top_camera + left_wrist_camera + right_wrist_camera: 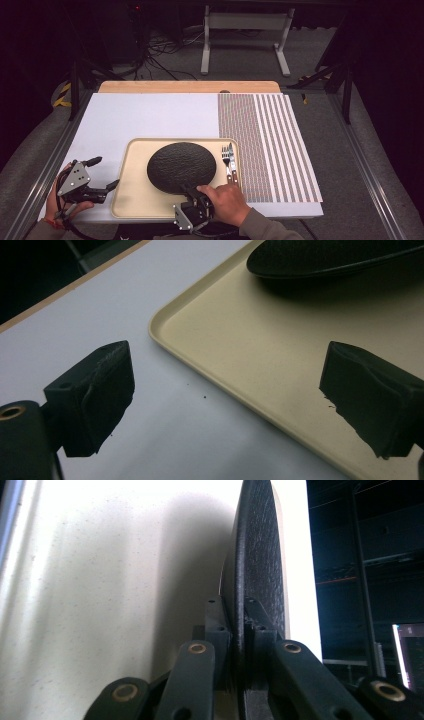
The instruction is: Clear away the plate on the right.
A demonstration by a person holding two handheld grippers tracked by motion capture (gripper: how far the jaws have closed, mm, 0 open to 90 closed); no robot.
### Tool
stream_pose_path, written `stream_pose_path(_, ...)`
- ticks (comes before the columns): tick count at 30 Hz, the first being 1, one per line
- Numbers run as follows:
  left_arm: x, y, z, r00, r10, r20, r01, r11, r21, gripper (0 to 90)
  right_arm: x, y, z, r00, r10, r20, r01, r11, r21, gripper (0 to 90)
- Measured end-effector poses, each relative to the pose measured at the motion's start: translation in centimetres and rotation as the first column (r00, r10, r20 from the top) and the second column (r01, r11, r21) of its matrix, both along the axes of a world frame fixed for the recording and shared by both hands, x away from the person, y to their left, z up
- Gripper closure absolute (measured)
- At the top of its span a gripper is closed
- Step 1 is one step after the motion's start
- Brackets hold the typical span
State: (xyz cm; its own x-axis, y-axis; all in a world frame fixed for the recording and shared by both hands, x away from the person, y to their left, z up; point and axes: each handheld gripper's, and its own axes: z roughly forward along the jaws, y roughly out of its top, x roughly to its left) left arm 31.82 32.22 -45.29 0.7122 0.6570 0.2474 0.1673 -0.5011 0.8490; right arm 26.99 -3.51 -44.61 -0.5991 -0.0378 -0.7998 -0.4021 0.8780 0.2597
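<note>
A black textured plate (181, 166) lies on a cream tray (132, 195) near the table's front. My right gripper (189, 192) is shut on the plate's near rim; in the right gripper view the plate (256, 555) runs edge-on between the two jaws (235, 620). A fork and knife (228, 160) lie on the tray's right side. My left gripper (103, 174) stands open just left of the tray, nothing between its fingers (100, 390). In the left gripper view the tray's corner (165, 325) and the plate's edge (320, 260) lie ahead.
A white sheet (145, 112) covers the left of the table, a striped mat (272, 135) the right. A wooden board edge (190, 86) runs along the back. Beyond the table stand a metal frame (245, 35) and floor cables.
</note>
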Motion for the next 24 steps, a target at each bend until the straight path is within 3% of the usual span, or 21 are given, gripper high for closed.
stream_pose_path(8,-0.01,-0.08,-0.09,1.0000,0.003,-0.009,-0.003,1.0000,-0.004,8.1,0.45,-0.49,0.06,0.9943,0.019,-0.105,-0.015,0.9992,0.038,78.7)
stream_pose_path(19,-0.05,-0.06,-0.07,0.9999,-0.001,-0.010,0.001,1.0000,-0.005,7.8,0.56,-0.91,-0.29,0.9853,0.011,-0.170,-0.005,0.9993,0.037,71.1)
stream_pose_path(20,-0.05,-0.06,-0.07,0.9999,-0.003,-0.010,0.003,1.0000,-0.006,7.8,0.51,-0.92,-0.50,0.9836,-0.002,-0.180,0.013,0.9981,0.060,70.4)
stream_pose_path(24,-0.02,0.01,-0.02,1.0000,-0.006,-0.003,0.006,1.0000,-0.001,7.6,0.59,-0.88,-0.65,0.9781,-0.003,-0.208,0.016,0.9979,0.063,68.5)
